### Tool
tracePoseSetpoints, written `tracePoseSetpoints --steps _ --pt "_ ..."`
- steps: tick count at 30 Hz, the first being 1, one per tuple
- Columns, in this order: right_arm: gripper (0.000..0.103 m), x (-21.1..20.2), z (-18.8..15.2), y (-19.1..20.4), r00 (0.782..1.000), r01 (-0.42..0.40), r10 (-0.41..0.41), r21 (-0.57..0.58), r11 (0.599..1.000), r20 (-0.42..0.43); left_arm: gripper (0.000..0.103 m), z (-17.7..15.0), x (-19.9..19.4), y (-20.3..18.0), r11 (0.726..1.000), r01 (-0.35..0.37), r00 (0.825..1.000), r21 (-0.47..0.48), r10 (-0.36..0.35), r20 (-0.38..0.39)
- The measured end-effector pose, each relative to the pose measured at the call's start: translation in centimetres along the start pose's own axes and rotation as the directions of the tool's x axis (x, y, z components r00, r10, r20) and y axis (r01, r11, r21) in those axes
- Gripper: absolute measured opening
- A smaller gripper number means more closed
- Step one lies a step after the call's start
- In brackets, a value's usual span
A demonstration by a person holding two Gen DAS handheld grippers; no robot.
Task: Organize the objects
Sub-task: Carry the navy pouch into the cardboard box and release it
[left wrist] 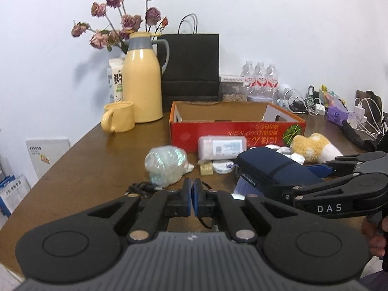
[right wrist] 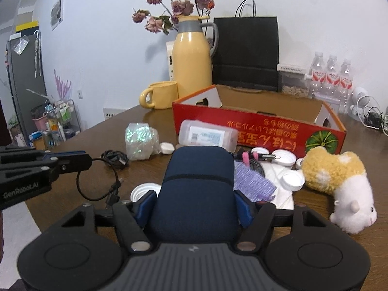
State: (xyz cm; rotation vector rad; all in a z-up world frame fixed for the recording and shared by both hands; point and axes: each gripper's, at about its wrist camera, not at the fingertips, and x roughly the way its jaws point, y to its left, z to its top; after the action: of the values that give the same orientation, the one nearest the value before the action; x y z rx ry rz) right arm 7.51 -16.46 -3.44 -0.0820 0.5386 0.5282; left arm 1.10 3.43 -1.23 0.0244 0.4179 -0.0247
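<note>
Left wrist view: the left hand-held gripper (left wrist: 193, 197) is closed on nothing, low centre. The navy headphone case (left wrist: 271, 169), labelled "audio-technica", lies right of centre on the worktop (left wrist: 84, 169).

Right wrist view: the right hand-held gripper (right wrist: 194, 205) clamps the case; lift it level into the red cardboard box (right wrist: 242, 131) above.

Two wrist fisheyes, low over the table (left wrist: 80, 169), tilted slightly down towards the far wall. Left view sits left of right; each catches the other's gripper. Shared: red box (left wrist: 232, 131) (right wrist: 262, 131), yellow jug (left wrist: 141, 82) (right wrist: 192, 58).
</note>
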Motion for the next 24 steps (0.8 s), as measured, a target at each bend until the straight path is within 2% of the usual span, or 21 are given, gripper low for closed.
tracePoseSetpoints --steps 5,11,19,24 --pt "0.067 -0.4 0.6 -0.7 0.999 0.023 -0.023 0.006 1.000 0.030 0.003 1.3 0.1 -0.8 0.999 0.020 0.999 0.029 -0.021 0.042" --pt "0.067 -0.3 2.5 -2.5 0.994 0.067 -0.069 0.018 0.998 0.084 0.003 4.7 1.3 -2.0 0.998 0.050 0.990 0.045 -0.055 0.129" --pt "0.067 1.7 6.6 -6.0 0.978 0.128 -0.135 0.050 0.990 0.160 0.003 9.8 5.7 -3.5 0.996 0.091 0.971 -0.008 -0.087 0.223" --pt "0.067 3.8 9.3 -8.5 0.963 0.167 -0.179 0.075 0.983 0.199 0.003 12.6 9.8 -4.3 0.993 0.111 0.965 -0.039 -0.099 0.242"
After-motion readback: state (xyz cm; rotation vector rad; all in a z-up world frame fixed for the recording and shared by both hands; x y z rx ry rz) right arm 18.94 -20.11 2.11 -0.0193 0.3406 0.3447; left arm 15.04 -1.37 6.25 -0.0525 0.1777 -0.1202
